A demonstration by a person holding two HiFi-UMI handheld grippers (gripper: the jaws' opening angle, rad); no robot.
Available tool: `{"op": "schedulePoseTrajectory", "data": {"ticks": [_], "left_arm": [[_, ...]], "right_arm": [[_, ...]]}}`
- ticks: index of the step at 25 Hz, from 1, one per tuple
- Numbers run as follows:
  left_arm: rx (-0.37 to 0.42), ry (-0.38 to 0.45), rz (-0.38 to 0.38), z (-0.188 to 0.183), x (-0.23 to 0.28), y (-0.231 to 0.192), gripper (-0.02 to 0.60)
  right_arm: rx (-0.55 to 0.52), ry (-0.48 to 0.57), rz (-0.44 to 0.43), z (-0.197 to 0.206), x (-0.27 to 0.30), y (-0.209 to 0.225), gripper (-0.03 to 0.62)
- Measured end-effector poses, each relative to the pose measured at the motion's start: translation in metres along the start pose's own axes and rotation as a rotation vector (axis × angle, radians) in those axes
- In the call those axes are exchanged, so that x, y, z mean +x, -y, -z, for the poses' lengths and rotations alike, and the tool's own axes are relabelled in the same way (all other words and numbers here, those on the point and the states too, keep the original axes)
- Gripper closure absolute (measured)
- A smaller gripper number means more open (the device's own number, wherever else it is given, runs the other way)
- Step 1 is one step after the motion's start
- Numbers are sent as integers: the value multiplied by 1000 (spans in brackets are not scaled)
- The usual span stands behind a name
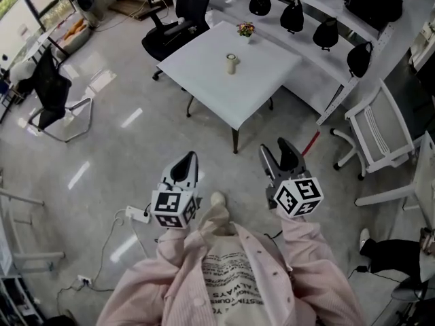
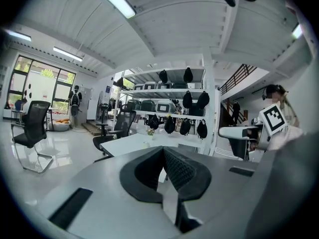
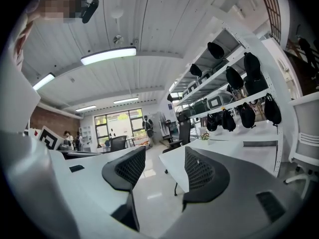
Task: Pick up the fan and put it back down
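A small cream upright object [image 1: 232, 63], which may be the fan, stands near the middle of the white table [image 1: 224, 97] ahead of me. A little potted flower [image 1: 245, 29] sits at the table's far edge. Both grippers hang in the air over the floor, well short of the table. My left gripper [image 1: 185, 165] has its pads together with nothing between them, as the left gripper view confirms [image 2: 163, 151]. My right gripper [image 1: 281, 153] stands open and empty, its jaws wide apart in the right gripper view [image 3: 162, 163], with the table [image 3: 219, 146] beyond.
A black office chair [image 1: 180, 19] stands behind the table and another black chair [image 1: 51, 87] at the left. A white chair [image 1: 380, 134] is at the right. Shelves with black bags [image 1: 292, 15] line the back. A power strip [image 1: 138, 214] lies on the floor.
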State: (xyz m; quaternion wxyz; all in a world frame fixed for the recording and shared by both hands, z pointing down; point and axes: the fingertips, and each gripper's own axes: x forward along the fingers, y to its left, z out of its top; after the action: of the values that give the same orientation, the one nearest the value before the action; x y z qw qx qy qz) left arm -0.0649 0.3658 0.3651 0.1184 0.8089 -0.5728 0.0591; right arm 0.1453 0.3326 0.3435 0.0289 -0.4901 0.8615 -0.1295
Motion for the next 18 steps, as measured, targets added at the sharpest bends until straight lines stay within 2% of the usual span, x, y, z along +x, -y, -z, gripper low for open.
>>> {"op": "schedulePoseTrajectory", "data": {"ticks": [12, 18], "left_arm": [[-29, -29, 1, -25, 108, -91, 580], [-28, -38, 30, -36, 155, -119, 580]], "right_arm": [[59, -59, 31, 8, 132, 35, 378], [90, -67, 55, 11, 183, 53, 378]]}}
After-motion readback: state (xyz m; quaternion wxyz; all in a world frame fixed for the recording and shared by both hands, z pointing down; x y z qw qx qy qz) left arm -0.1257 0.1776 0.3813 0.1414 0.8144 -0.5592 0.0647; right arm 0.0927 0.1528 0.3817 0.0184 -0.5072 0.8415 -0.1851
